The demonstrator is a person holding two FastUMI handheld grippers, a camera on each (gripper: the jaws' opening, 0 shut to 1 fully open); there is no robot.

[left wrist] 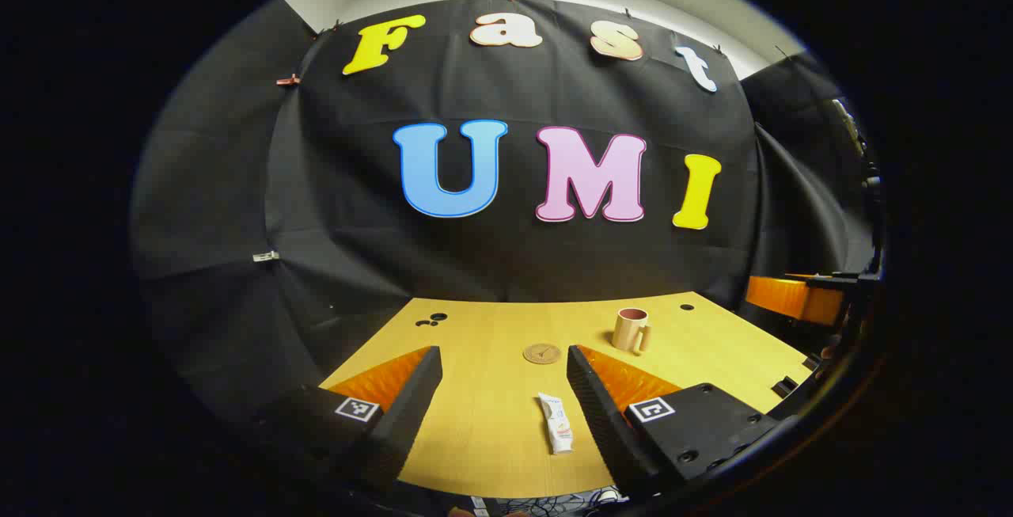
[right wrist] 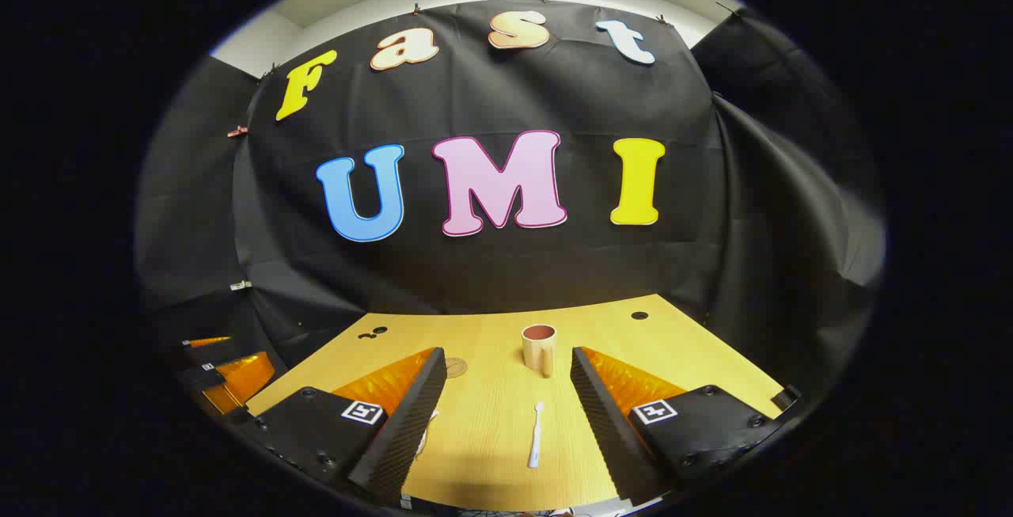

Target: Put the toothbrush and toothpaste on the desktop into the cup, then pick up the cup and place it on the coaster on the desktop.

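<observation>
The toothpaste [left wrist: 556, 423] lies flat on the wooden desktop [left wrist: 491, 414], its long axis running almost straight away from the left gripper [left wrist: 505, 370], between that gripper's wide-open, empty fingers and nearer the right one. In the right gripper view the toothbrush [right wrist: 536, 435] lies likewise lengthwise, pointing toward the cup [right wrist: 539, 347], which stands upright beyond it with its handle toward the camera. The right gripper [right wrist: 506, 370] also hangs open and empty. The round coaster [left wrist: 542, 353] sits left of the cup, apart from it.
</observation>
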